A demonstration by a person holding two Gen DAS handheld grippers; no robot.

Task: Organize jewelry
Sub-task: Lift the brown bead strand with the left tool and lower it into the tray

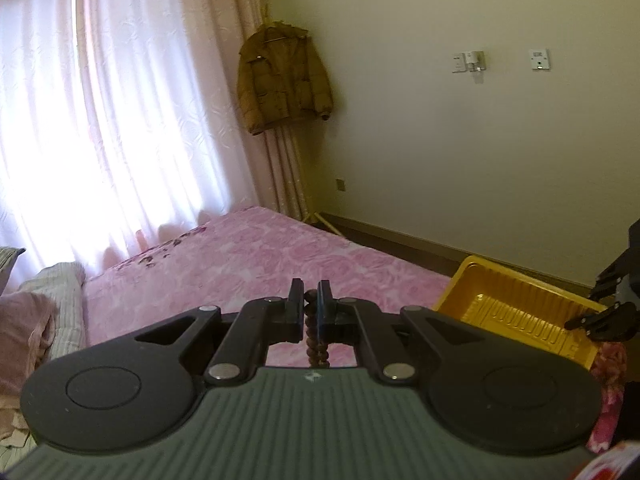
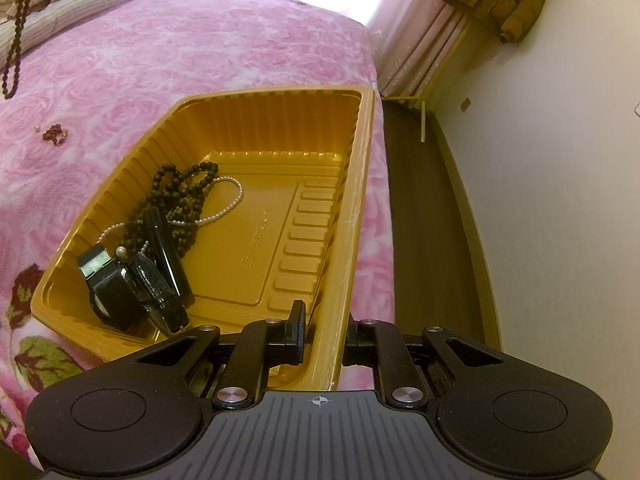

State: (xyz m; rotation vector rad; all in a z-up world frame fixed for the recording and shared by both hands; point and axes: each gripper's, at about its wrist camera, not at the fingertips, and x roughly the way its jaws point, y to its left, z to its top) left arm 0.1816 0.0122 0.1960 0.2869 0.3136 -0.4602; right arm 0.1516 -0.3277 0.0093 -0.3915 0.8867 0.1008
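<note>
My left gripper [image 1: 311, 300] is shut on a brown bead necklace [image 1: 317, 342], held above the pink bed. In the right wrist view the strand [image 2: 17, 36] dangles at the top left, off the blanket. My right gripper [image 2: 325, 332] is shut on the near right wall of a yellow plastic tray [image 2: 360, 184], with one finger inside it and one outside. In the tray lie a black bead necklace [image 2: 184, 192], a pearl necklace [image 2: 236, 196] and a black watch [image 2: 108, 280]. A small red bead bracelet [image 2: 56, 134] lies on the blanket left of the tray.
The pink rose blanket [image 1: 248, 264] covers the bed, and the tray [image 1: 516, 304] sits at its right edge. Folded quilts [image 1: 60, 304] are piled at the left. Dark floor [image 2: 424, 216] runs beside the bed. A brown coat [image 1: 280, 80] hangs by the curtain.
</note>
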